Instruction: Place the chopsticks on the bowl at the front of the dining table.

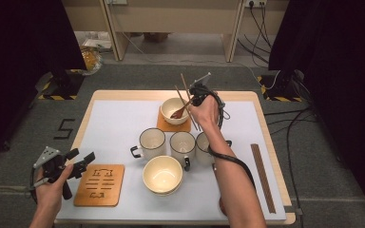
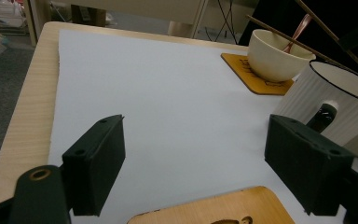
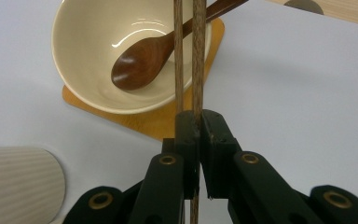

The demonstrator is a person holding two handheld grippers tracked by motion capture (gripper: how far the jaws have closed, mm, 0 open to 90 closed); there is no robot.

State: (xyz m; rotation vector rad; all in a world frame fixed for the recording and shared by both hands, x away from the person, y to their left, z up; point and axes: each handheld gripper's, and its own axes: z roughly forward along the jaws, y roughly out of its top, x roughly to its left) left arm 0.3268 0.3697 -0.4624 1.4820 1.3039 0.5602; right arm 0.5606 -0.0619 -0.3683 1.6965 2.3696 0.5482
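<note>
My right gripper (image 1: 198, 97) (image 3: 199, 122) is shut on a pair of brown chopsticks (image 1: 186, 94) (image 3: 198, 56), held above the far cream bowl (image 1: 175, 110) (image 3: 88, 46). The sticks slant up and away over the bowl's rim. A dark wooden spoon (image 1: 178, 112) (image 3: 144, 58) lies in that bowl, which rests on a wooden coaster (image 1: 164, 125) (image 3: 154, 122). My left gripper (image 1: 83, 161) (image 2: 196, 135) is open with nothing between its jaws, at the table's front left, beside a second wooden coaster (image 1: 100, 185) (image 2: 228, 207).
Three white ribbed mugs (image 1: 152, 142) (image 1: 182, 144) (image 1: 203, 147) stand in a row mid-table; the nearest mug (image 2: 331, 102) is close to my left gripper's right jaw. A second cream bowl (image 1: 162, 174) sits in front of them. A dark wooden strip (image 1: 262, 176) lies along the right edge.
</note>
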